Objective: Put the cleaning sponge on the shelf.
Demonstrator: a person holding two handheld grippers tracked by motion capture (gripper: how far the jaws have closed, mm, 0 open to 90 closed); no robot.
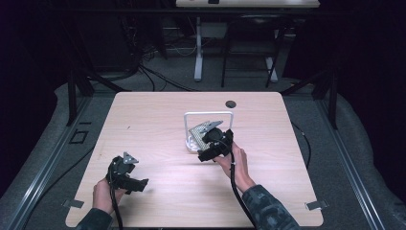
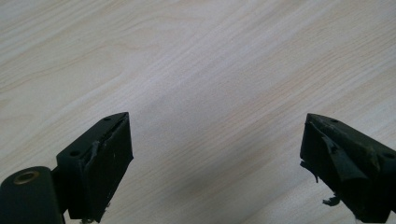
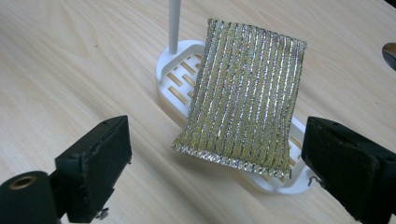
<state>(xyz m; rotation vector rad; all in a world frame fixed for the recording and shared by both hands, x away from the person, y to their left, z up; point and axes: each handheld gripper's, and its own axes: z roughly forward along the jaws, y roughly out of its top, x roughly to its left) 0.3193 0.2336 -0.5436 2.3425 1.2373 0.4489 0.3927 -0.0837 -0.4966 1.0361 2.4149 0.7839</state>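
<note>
Overhead, a pale wood-grain counter (image 1: 158, 129) carries a white rack (image 1: 191, 143) with a thin upright frame (image 1: 208, 114) rising from its slotted base. A glittery gold-and-silver scouring sponge (image 1: 199, 129) lies on that base.

Right hand-held gripper (image 1: 216, 140): held in the person's right hand (image 1: 234, 160), sitting just beside the rack on its near side. Jaws stand wide apart, nothing between them. In the right gripper view the sponge (image 3: 245, 95) is directly ahead of the hand-held gripper (image 3: 215, 158), centred in the gap between the two jaws but beyond their tips, not touching either one. Sponge is tilted, its far edge raised, its near edge resting low on the slotted base (image 3: 180, 79). One white post (image 3: 173, 25) of the frame rises ahead and to the left of the sponge. Cable (image 1: 235, 184) trails back from this hand-held gripper along the forearm.

Left hand-held gripper (image 1: 128, 173): held in the left hand (image 1: 102, 194) low over the counter, well apart from the rack and from the other hand-held gripper. In the left gripper view its jaws are spread wide, pads (image 2: 105, 172) frayed at the edges, bare counter (image 2: 201, 70) ahead of and between them. Grey three-cornered plate (image 1: 129, 158) on top.

A small dark round fitting (image 1: 231, 103) is set in the counter beyond the rack.
</note>
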